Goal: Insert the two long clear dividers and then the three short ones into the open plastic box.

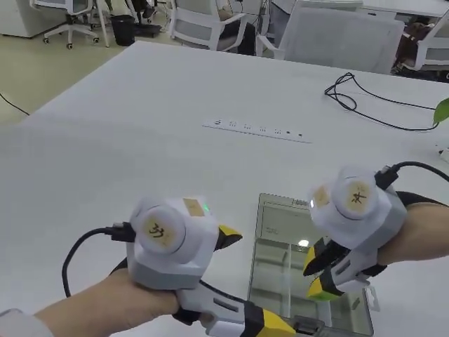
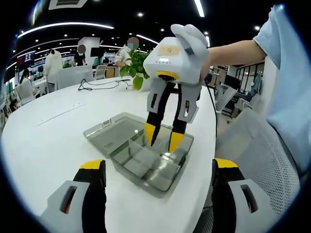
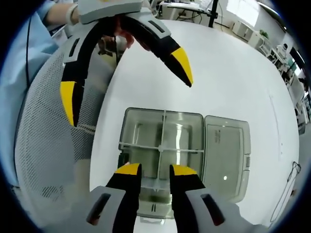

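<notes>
The left gripper [image 2: 158,164] hangs, jaws spread wide, over the broad white tabletop [image 1: 140,140]. The open smoky-clear plastic box [image 1: 280,217] lies near its front edge, clear dividers [image 3: 162,130] standing inside. The right gripper [image 3: 156,169] straddles one, jaws narrowed; whether they pinch it, I cannot tell. A black cable [image 1: 365,105] loops far right, with office chairs [image 1: 203,24] behind.

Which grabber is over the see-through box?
The right hand-held gripper: its yellow tips point down into the plastic box; the left hand-held gripper is wide open beside it.
</notes>
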Motion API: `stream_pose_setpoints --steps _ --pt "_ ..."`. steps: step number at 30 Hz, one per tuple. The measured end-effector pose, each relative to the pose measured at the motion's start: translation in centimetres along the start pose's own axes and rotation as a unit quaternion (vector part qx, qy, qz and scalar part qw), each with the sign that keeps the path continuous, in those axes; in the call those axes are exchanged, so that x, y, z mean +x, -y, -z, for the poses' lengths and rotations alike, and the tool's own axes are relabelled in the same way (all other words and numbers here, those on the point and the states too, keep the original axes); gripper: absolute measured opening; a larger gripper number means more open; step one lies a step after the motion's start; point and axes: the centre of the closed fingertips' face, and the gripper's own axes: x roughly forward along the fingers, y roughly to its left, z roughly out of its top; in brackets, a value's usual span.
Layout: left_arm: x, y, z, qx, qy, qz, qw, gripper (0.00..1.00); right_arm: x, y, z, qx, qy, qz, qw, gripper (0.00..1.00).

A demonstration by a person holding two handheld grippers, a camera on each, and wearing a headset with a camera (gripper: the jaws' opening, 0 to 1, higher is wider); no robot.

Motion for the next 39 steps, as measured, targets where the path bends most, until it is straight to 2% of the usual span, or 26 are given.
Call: stream_pose_setpoints --steps 5,8,9,11,14,18,19,20,30,31,32,39 --pt "0.1 -0.1 0.0 0.000 -0.001 0.001 1.0000 0.92 -0.8 0.0 -0.6 -0.005 0.027 0.006 0.9996 0.42" --pt "0.1 0.0 -0.1 0.001 -0.001 0.002 1.0000 0.93 -1.2 -0.1 -0.8 -0.004 0.044 0.011 0.9990 0.57" --pt "0.2 0.0 -0.1 0.002 0.000 0.002 1.0000 0.94 -1.3 0.0 -1.3 -0.004 0.068 0.016 0.9975 0.64" --pt "0.2 0.0 -0.1 0.002 -0.001 0.003 1.0000 0.94 -1.6 0.1 -1.6 0.006 0.089 0.022 0.9958 0.74" --pt "0.2 0.0 -0.2 0.002 -0.001 0.002 1.0000 0.95 -2.0 0.1 -1.7 0.012 0.113 0.031 0.9931 0.82" --pt "0.3 0.0 -0.3 0.004 -0.001 0.002 1.0000 0.95 -2.4 0.5 -1.6 0.030 0.139 0.052 0.9885 0.99" --pt "0.3 0.0 -0.3 0.004 -0.001 0.002 1.0000 0.96 -2.5 0.4 -1.4 0.030 0.141 0.049 0.9883 1.00" --pt "0.3 0.0 -0.3 0.004 -0.001 0.001 1.0000 0.96 -2.8 0.4 -1.6 0.037 0.157 0.051 0.9856 1.00" --pt "0.2 -0.4 -0.6 -0.001 0.004 -0.005 1.0000 0.96 -4.4 0.9 2.2 0.094 0.164 0.087 0.9781 1.00" --pt "0.1 -0.5 -0.6 -0.002 0.006 -0.007 1.0000 0.96 -4.8 1.0 2.9 0.109 0.168 0.096 0.9749 1.00" --pt "0.1 -0.5 -0.6 -0.003 0.005 -0.007 1.0000 0.96 -5.0 0.9 3.2 0.114 0.169 0.099 0.9740 1.00" --pt "0.0 -0.9 -0.6 -0.004 0.007 -0.011 0.9999 0.96 -6.2 -0.2 8.2 0.154 0.145 0.121 0.9699 1.00"
